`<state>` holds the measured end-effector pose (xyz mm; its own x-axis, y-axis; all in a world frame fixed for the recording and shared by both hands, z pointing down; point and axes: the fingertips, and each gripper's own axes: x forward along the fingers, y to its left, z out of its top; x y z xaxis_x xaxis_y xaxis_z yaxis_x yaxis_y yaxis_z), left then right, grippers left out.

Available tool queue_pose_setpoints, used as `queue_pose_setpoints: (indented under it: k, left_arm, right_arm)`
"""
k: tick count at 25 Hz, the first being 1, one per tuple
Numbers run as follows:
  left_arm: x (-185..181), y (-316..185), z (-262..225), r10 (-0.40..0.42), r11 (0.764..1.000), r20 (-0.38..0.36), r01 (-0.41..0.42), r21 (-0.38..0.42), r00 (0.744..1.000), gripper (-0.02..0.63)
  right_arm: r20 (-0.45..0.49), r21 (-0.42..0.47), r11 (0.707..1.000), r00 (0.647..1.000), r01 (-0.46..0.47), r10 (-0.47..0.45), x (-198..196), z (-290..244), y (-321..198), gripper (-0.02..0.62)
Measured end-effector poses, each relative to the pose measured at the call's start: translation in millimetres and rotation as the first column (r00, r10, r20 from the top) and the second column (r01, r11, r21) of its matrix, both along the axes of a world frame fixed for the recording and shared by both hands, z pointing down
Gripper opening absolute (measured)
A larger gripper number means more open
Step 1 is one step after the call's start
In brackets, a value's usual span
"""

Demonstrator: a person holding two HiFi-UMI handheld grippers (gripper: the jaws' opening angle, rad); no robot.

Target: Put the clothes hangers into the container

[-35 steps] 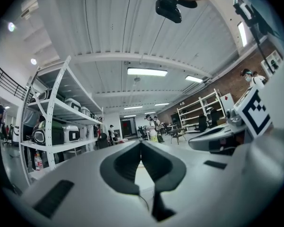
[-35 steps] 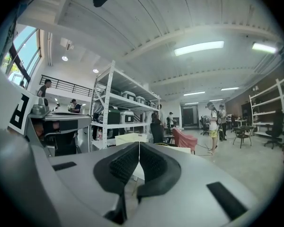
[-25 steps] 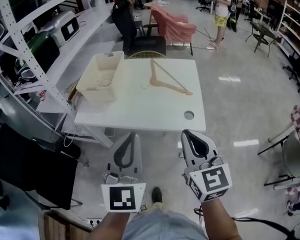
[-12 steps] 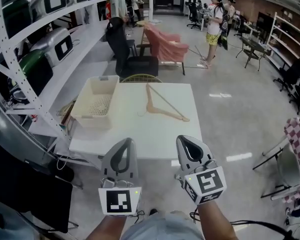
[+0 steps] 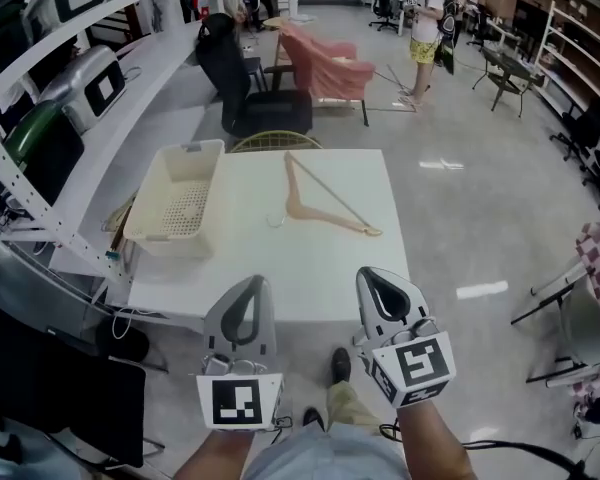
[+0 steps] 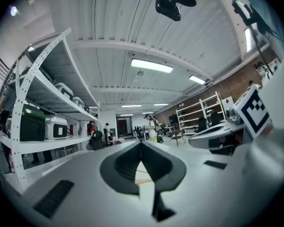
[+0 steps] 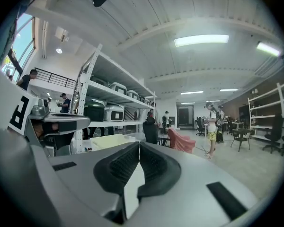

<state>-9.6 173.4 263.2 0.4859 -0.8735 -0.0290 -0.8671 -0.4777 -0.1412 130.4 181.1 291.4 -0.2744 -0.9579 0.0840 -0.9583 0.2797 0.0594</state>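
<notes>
There is one white bench (image 5: pixel 310 268) in the middle of the workshop floor, and on it just two things. A single wooden clothes hanger (image 5: pixel 325 200) lies flat near the middle of the top, its small hook end turned toward the left. A single cream container (image 5: pixel 175 203) with a perforated bottom sits at the bench's left edge, empty as far as I can see. The hanger is outside the container, near it but not touching. The person holds two grippers side by side at the near edge of the bench, well short of the hanger. The left gripper (image 5: pixel 250 284) has its fingers pressed together with nothing between them. The right gripper (image 5: pixel 376 276) is the same, fingers clenched on nothing. One metal shelving rack (image 5: pixel 50 88) runs along the left, one black chair (image 5: pixel 242 83) and one pink-draped chair (image 5: pixel 330 63) stand beyond the bench, and a person in yellow shorts (image 5: pixel 423 13) stands farther back.
</notes>
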Motion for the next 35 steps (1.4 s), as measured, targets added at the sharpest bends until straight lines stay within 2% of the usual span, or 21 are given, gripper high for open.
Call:
queue_pose_setpoints:
  k: [8,14,18,28,35]
  left_arm:
    - [37,-75,18,-0.019,0.999,0.043,0.021,-0.05,0.999,0.011]
    - [57,-129,10,-0.075,0.996,0.065,0.078,-0.044,0.995,0.011]
    - [67,-157,-1,-0.12,0.992,0.052,0.122,-0.03,0.991,0.011]
    - [72,-188,-37,-0.205,0.977,0.034,0.202,0.063,0.978,0.011]
    - [68,-203,-39,-0.228,0.972,0.018,0.226,0.068,0.974,0.011]
  right_arm:
    - [0.031,-0.038,0.999,0.999,0.038,-0.037,32,19,-80,0.012]
    - [0.05,-0.046,0.993,0.993,0.109,-0.107,46,17,-143,0.012]
    - [0.048,-0.026,0.987,0.986,0.16,-0.159,53,6,-177,0.012]
    - [0.016,0.055,0.967,0.968,0.248,-0.249,56,-35,-225,0.012]
    - [-0.009,0.062,0.958,0.96,0.279,-0.279,50,-40,-244,0.012]
